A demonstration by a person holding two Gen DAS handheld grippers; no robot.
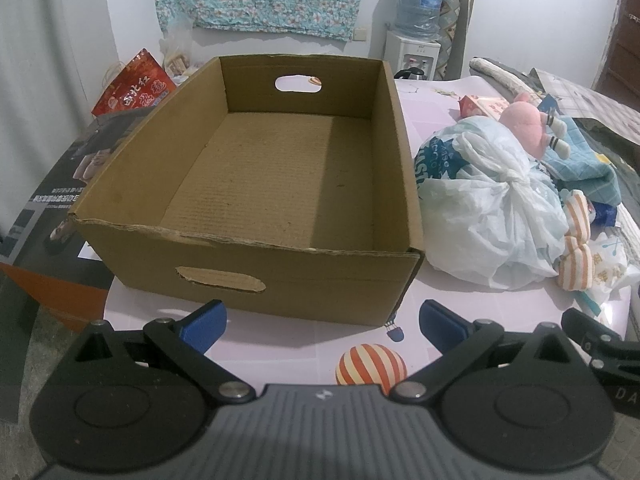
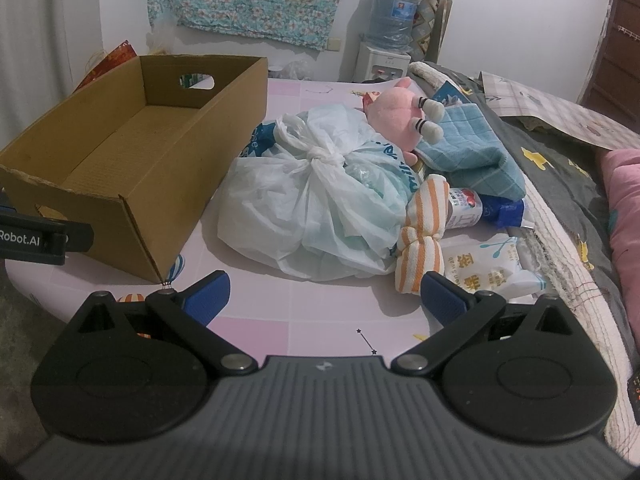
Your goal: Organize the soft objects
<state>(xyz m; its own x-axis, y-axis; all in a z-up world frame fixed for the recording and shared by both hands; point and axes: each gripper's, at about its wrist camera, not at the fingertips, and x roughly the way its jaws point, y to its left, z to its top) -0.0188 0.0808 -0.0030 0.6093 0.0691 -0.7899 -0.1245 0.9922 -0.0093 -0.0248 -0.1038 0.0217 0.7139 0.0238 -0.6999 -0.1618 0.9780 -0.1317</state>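
An empty cardboard box [image 1: 256, 252] stands on the pink bed sheet; it also shows in the right wrist view [image 2: 136, 200]. To its right lies a pile: a knotted white plastic bag [image 2: 316, 204], a pink plush toy [image 2: 396, 120], a blue towel [image 2: 472, 148] and an orange-striped cloth [image 2: 424, 236]. The bag [image 1: 484, 204], plush [image 1: 524, 120] and striped cloth [image 1: 576, 240] also show in the left wrist view. My left gripper [image 1: 320, 324] is open and empty just before the box. My right gripper [image 2: 324, 292] is open and empty just before the bag.
A cotton swab packet [image 2: 492, 268], a small bottle [image 2: 464, 204] and a blue packet [image 2: 508, 212] lie beside the pile. A grey quilt [image 2: 560, 168] covers the bed's right side. A water dispenser [image 2: 384, 40] stands at the far wall. A red gift bag [image 1: 132, 88] sits behind the box.
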